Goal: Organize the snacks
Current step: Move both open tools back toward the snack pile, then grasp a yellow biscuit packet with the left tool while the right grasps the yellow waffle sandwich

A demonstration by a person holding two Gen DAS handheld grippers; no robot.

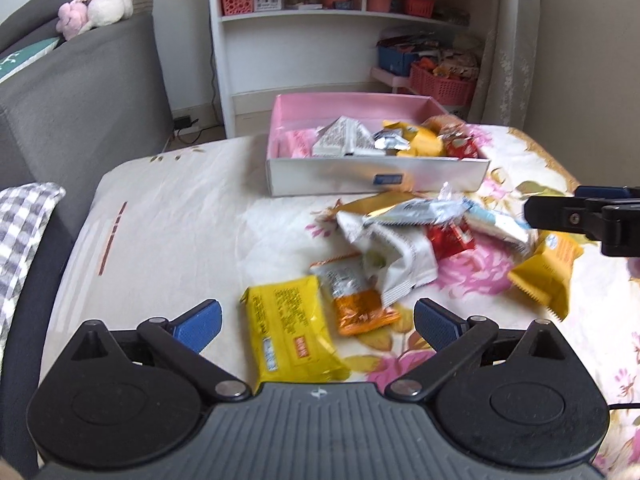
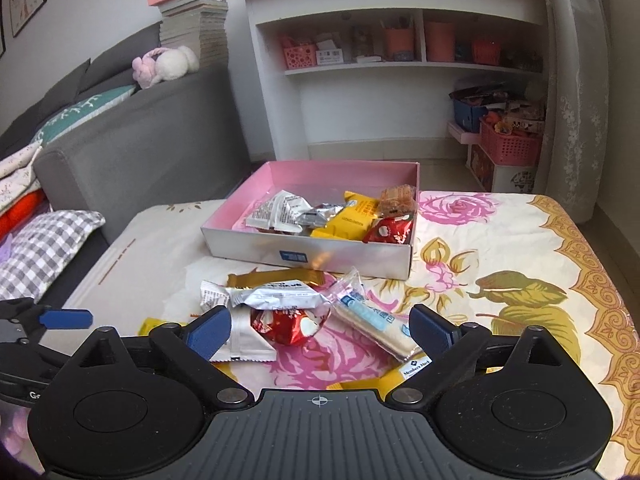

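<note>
A pink-lined white box stands on the table with several snack packs inside. Loose snacks lie in front of it. My left gripper is open above a yellow pack and an orange pack. A white pack lies beyond them. My right gripper is open above a red foil snack and a long wafer pack. A silver pack and a gold bar lie behind. The right gripper shows in the left wrist view, over a yellow pack.
A floral cloth covers the table. A grey sofa with cushions stands at the left. A white shelf unit with pink baskets stands behind the table. A curtain hangs at the right.
</note>
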